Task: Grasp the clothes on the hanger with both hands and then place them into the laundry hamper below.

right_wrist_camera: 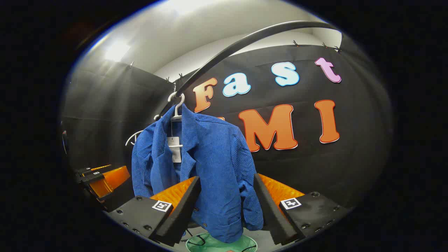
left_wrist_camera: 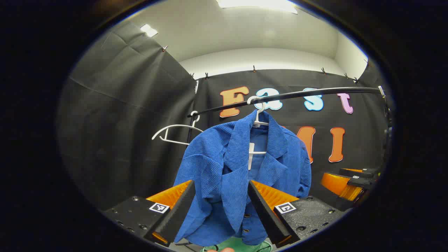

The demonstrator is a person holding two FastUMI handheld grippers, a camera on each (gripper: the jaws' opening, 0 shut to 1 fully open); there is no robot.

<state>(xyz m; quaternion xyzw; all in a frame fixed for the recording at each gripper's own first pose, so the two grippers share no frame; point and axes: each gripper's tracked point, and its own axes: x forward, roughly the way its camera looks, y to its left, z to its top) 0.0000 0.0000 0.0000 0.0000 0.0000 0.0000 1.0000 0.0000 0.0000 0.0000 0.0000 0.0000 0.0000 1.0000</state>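
**Blue jacket on its hanger, both grippers apart in front of it**

While the blue corduroy jacket [left_wrist_camera: 241,175] hangs on a white hanger [left_wrist_camera: 258,115] from the dark rail [left_wrist_camera: 301,93], both grippers stand before it with their fingers spread. In the left gripper view, the left gripper [left_wrist_camera: 221,206] has its two fingers wide apart, and the lower front of the jacket shows between them; whether the fingers touch the cloth I cannot tell. The right gripper [left_wrist_camera: 344,185] shows at the right edge of this view, well apart from the jacket.

In the right gripper view, the right gripper [right_wrist_camera: 226,206] is also spread, with the jacket's side and sleeve showing between its fingers. The left gripper [right_wrist_camera: 105,183] shows at the left there, near the jacket's other side.

A white paper tag [right_wrist_camera: 174,148] hangs inside the collar; its print is too small to read. Each gripper body carries a small square black-and-white marker [left_wrist_camera: 159,207], a pattern and not words.

A second white hanger [left_wrist_camera: 175,134], bare, hangs on the rail further to the left. Below the jacket's hem, the green laundry hamper [right_wrist_camera: 210,243] with its pale rim is partly visible.
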